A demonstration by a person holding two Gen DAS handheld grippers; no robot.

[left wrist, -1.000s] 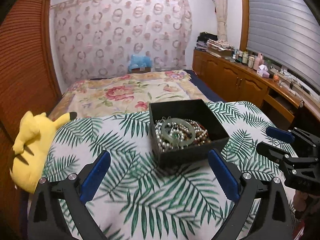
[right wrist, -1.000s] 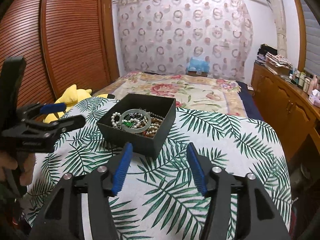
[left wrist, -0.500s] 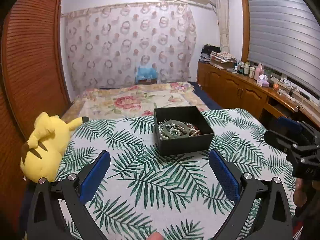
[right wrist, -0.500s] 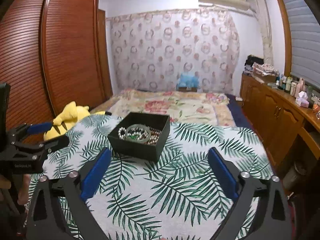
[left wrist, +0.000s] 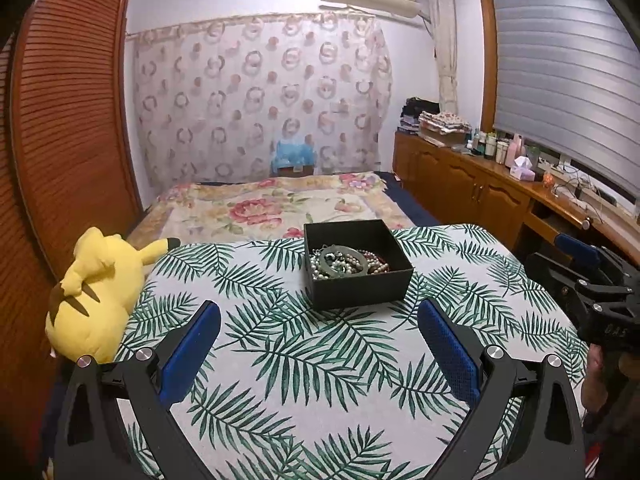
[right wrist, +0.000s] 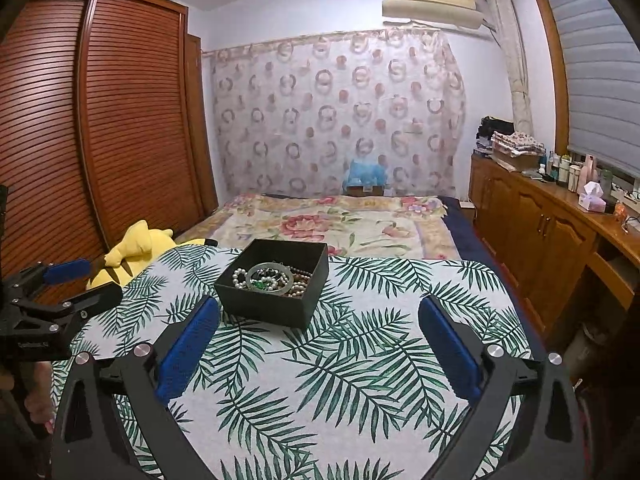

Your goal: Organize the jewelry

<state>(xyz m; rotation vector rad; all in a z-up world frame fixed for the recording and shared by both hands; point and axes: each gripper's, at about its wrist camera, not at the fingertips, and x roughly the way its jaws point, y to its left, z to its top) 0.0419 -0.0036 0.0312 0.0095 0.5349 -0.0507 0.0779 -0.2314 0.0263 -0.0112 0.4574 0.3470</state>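
Note:
A black open box stands on the palm-leaf cloth, holding a pale green bangle, pearl strands and reddish beads. It also shows in the right wrist view with the bangle on top. My left gripper is open and empty, well short of the box. My right gripper is open and empty, also short of the box. Each gripper shows at the edge of the other's view: the right gripper and the left gripper.
A yellow plush toy lies at the cloth's left edge. A floral bed lies beyond the box. Wooden cabinets with bottles run along the right, and a slatted wardrobe stands on the left.
Both grippers have pulled back and up from the box, so it looks smaller and farther. The right gripper's jaws have opened wider. The jewelry lies as before.

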